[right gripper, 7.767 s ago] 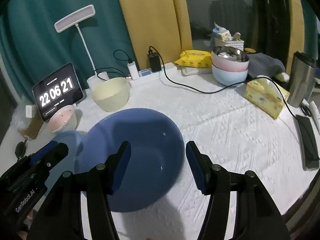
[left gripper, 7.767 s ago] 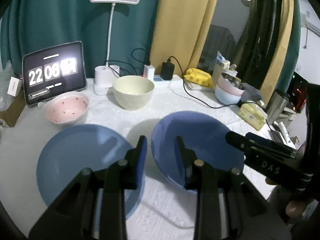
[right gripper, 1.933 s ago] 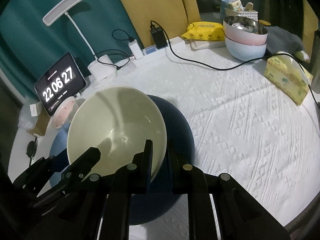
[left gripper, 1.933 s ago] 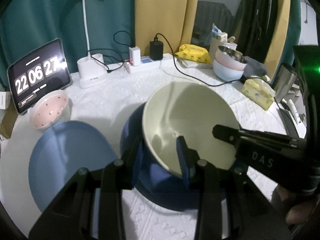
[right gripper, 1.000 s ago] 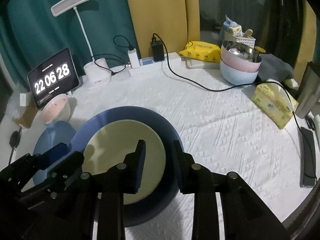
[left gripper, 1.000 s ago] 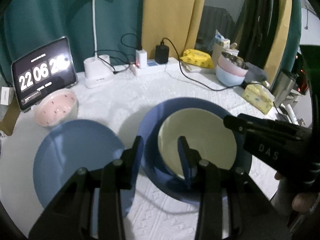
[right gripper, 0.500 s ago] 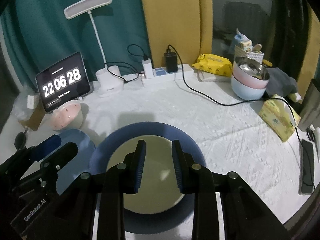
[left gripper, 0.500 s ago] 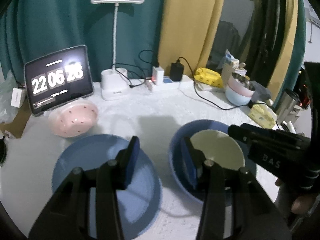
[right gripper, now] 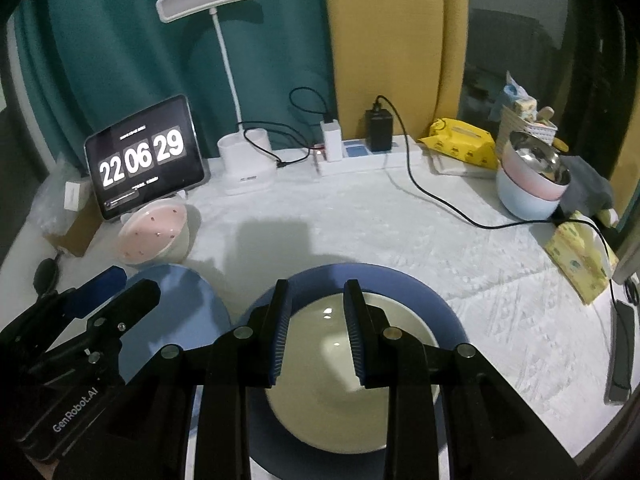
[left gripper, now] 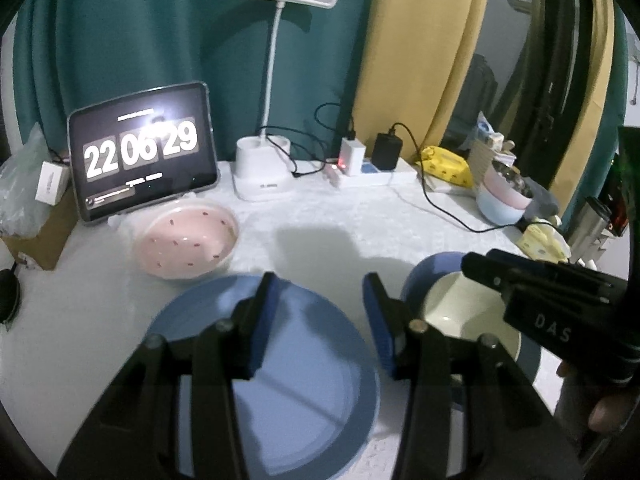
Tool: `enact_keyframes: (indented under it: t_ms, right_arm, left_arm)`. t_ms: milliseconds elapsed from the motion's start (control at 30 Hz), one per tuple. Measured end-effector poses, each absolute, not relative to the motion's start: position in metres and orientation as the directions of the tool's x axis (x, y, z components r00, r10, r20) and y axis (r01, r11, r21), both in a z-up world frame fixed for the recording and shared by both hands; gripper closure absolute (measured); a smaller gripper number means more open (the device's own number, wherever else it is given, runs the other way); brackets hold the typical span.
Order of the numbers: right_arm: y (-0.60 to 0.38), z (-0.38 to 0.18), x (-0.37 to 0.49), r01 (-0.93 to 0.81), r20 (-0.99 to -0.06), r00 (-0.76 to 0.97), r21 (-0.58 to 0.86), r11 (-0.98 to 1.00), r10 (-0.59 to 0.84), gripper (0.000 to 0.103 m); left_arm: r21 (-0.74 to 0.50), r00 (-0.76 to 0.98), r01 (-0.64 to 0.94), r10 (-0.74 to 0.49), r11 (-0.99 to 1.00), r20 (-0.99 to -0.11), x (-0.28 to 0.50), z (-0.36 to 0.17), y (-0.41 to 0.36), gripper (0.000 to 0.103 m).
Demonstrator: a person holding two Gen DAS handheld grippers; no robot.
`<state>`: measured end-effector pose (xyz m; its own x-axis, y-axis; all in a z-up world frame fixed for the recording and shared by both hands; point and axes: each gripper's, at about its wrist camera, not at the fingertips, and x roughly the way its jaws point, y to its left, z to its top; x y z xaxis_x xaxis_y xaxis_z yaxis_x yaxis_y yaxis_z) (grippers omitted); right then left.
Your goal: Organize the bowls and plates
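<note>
A cream bowl (right gripper: 332, 356) sits nested inside a dark blue bowl (right gripper: 444, 312) at the near middle; both also show in the left wrist view, cream bowl (left gripper: 460, 308) and blue bowl (left gripper: 432, 268). A light blue plate (left gripper: 296, 368) lies to their left, and shows in the right wrist view (right gripper: 176, 312). A pink speckled bowl (left gripper: 186, 238) stands behind the plate near the tablet. My left gripper (left gripper: 318, 320) is open and empty above the plate. My right gripper (right gripper: 316, 328) is open and empty above the cream bowl.
A tablet clock (left gripper: 142, 152), a white desk lamp (left gripper: 264, 172) and a power strip with cables (right gripper: 368, 156) line the back. Stacked bowls (right gripper: 528, 184), yellow tissue packs (right gripper: 578, 260) and a phone (right gripper: 622, 352) sit on the right.
Both grippers carried the cream bowl into the dark blue bowl and let it go. Since then both have pulled up and back, and the left has swung left over the light blue plate.
</note>
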<state>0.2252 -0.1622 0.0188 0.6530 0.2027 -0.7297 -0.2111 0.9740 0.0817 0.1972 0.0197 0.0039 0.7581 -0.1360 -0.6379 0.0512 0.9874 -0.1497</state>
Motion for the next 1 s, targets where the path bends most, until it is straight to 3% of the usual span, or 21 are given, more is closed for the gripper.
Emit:
enact_keyframes:
  t_ms: [1000]
  right_arm:
    - [-0.077,0.006,0.267,-0.292,-0.762,0.605,0.060,0.955,0.233,0.075]
  left_arm:
    - [-0.174,0.752,-0.044,-0.082,0.984,-0.654,0.228,-0.012,0.102,0.058]
